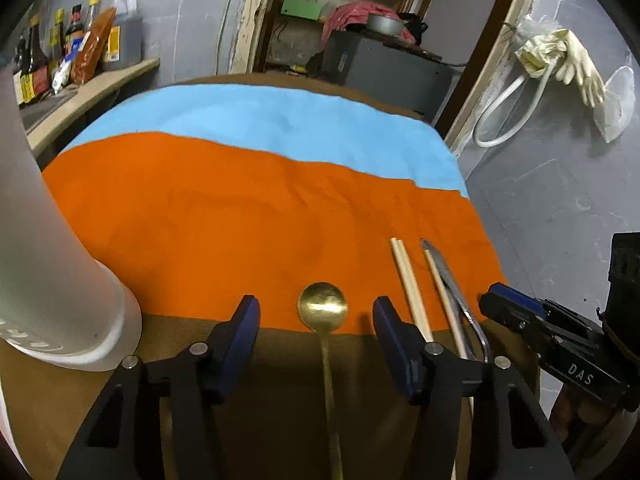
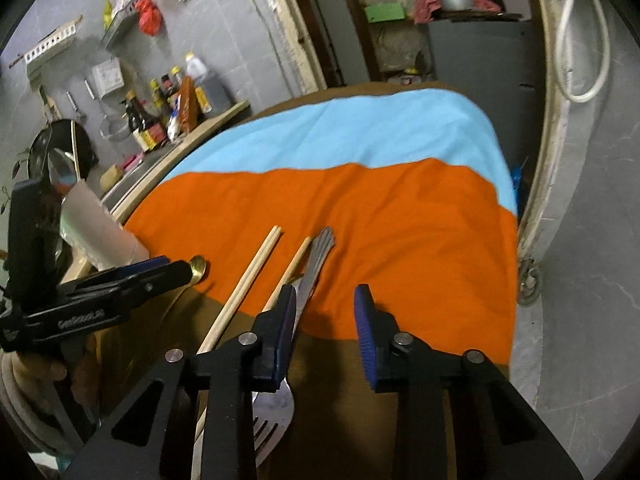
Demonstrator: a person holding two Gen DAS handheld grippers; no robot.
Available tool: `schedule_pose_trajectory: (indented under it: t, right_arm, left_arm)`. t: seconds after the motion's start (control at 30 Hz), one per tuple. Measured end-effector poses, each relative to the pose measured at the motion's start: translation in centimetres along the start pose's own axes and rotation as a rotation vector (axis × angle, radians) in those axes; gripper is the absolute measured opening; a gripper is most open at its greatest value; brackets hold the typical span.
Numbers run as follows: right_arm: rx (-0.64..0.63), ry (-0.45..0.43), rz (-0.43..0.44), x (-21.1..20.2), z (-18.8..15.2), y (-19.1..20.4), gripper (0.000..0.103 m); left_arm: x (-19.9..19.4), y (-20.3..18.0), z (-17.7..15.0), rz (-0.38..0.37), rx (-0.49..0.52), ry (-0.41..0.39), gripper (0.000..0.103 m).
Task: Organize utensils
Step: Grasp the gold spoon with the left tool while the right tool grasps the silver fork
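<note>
Straddling the gold spoon (image 1: 323, 305), the left tool (image 1: 316, 316) gapes; right tool (image 2: 326, 312) released beside fork (image 2: 276, 404).

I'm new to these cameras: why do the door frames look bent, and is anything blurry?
Left wrist view: fisheye bends the edges, black corners; gold spoon bowl glints, its handle blurs close up. Right wrist view: same curving; fork soft and shadowed under the right gripper.

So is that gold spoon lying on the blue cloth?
No, the gold spoon has its bowl on the orange cloth and its handle on the brown cloth.
</note>
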State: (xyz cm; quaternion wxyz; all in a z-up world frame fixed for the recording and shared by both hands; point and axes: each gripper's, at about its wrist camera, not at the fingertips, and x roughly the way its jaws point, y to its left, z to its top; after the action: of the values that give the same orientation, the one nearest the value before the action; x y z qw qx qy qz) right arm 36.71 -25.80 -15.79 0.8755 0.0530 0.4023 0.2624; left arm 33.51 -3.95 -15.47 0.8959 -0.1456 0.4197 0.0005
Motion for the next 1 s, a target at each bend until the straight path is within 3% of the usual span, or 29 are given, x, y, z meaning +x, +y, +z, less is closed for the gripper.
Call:
schedule_pose_trajectory:
  t: [0.1,0.27,0.43,0.53,0.6,0.63,0.9,1.0]
  right_arm:
    - [-0.007,0.032,0.019,0.8,-0.1,0.2,0.026]
    - [-0.021,0.067,0.034,2.1,-0.3,0.5,0.02]
    - [-0.004,0.073,0.07,2.3,-0.3,0.5,0.01]
    - [0.007,0.076,0.074,2.2,-0.4,0.4,0.009]
    - [0.027,0.074,0.078,2.0,-0.5,0.1,0.008]
    - [0.03,0.069,0.071,1.9,-0.7,0.1,0.007]
    - [0.075,0.041,-0.058,0.0,-1.2,-1.1,0.005]
    - [0.084,0.053,-0.064,0.0,-1.2,-1.5,0.005]
  left_arm:
    - [0.2,0.0,0.1,-0.011,0.007,0.004,0.055]
    - [1.0,0.3,0.6,-0.035,0.008,0.022,0.036]
    - [1.7,0.3,0.8,-0.065,0.012,0.04,0.025]
    - [1.9,-0.2,0.8,-0.074,0.034,0.049,0.024]
    - [1.9,-0.3,0.8,-0.08,0.039,0.052,0.016]
    - [2.0,-0.3,0.8,-0.083,0.038,0.059,0.012]
    - [1.7,-0.1,0.6,-0.086,0.018,0.058,0.008]
    - [1.6,-0.1,0.5,-0.093,0.012,0.064,0.008]
